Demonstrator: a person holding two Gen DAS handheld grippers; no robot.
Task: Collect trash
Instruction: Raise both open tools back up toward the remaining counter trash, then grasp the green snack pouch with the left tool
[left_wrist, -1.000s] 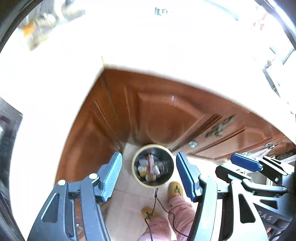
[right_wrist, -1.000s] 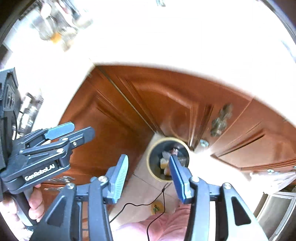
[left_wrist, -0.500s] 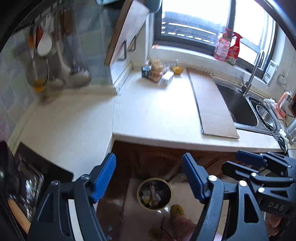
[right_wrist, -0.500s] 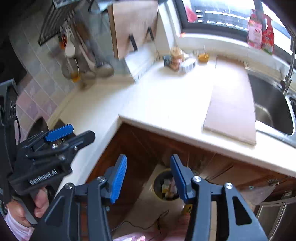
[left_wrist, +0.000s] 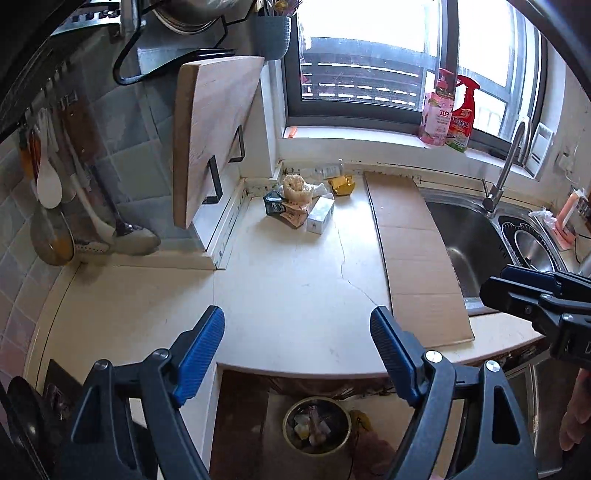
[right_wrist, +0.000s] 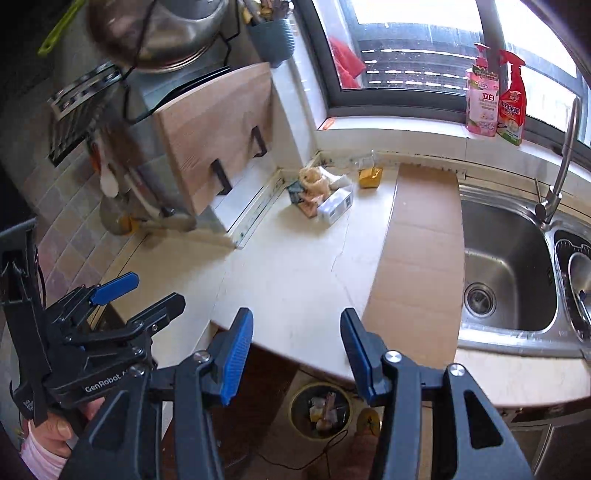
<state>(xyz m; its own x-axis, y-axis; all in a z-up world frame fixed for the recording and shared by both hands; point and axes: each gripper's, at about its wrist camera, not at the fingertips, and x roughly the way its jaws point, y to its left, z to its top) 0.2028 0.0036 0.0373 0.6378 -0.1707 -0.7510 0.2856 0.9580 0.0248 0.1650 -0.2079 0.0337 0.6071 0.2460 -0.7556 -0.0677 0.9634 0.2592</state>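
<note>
Claws (left_wrist: 297, 326) above countertop (left_wrist: 295, 280), cardboard (left_wrist: 417, 258) nearby

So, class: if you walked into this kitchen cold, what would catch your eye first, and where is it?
Probably the two empty blue-padded grippers, left and right, both open above the counter edge. Next, the heap of wrappers and small boxes in the counter's back corner below the window, and the trash bin on the floor beneath the counter.

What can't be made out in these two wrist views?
- Trash bin contents: too small in both views.
- Trash pile in the counter corner: items overlap, labels unreadable.
- Right gripper in the left view: cut off by the frame edge.
- Second sink basin: cropped at the right edge.
</note>
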